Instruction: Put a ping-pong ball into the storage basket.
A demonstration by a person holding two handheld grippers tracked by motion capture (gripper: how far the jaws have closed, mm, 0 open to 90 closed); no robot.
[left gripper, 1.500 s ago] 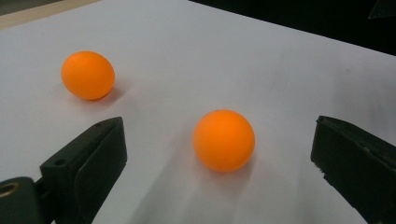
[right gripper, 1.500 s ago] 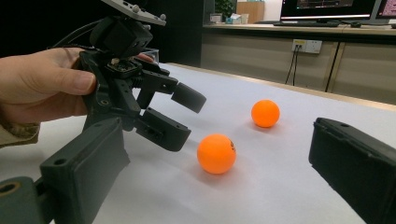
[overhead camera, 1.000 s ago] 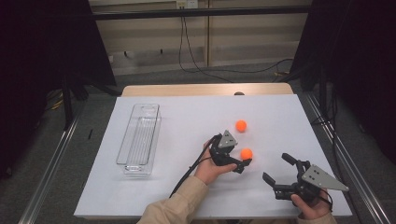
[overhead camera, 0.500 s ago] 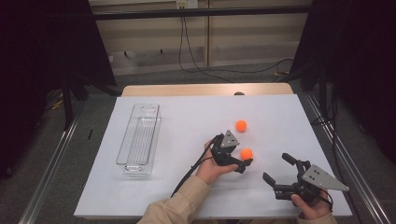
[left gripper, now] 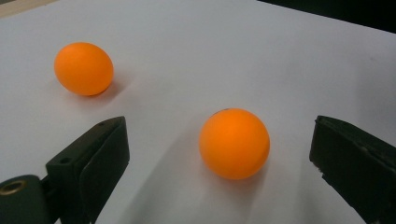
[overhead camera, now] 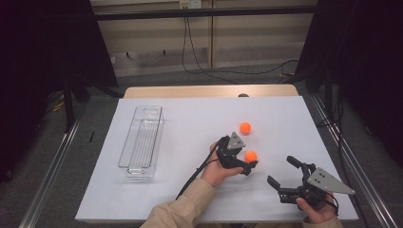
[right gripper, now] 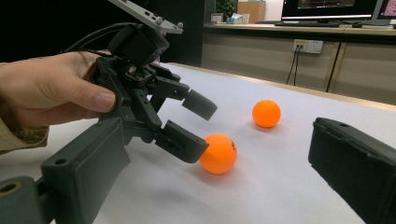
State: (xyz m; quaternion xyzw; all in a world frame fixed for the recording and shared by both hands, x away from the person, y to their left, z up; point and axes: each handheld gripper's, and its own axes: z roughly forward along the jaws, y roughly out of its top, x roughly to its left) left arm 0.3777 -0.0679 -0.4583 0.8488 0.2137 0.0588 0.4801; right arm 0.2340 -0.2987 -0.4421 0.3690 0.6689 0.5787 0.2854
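The left gripper (overhead camera: 250, 165) is held open, its two black jaws spread to either side of a small, smooth orange plastic ball (left gripper: 234, 143) that rests on the white paper-covered table (overhead camera: 190, 133); the ball sits between the jaws but is touched by neither, lying nearer the jaw tips than the gripper body. A second orange ball (overhead camera: 245, 127) of the same kind lies beyond the left gripper, well apart from its jaws. The right gripper (overhead camera: 284, 176) is also held open and empty, parked near the table's front edge and aimed toward the left gripper. A clear, narrow plastic tray (overhead camera: 141, 137) stands far off to the left gripper's outer side. The main risk is judged to be the ball being nudged: if one jaw meets it first during closing, the light, round ball could be rolled away or squirted out forward instead of being clamped.
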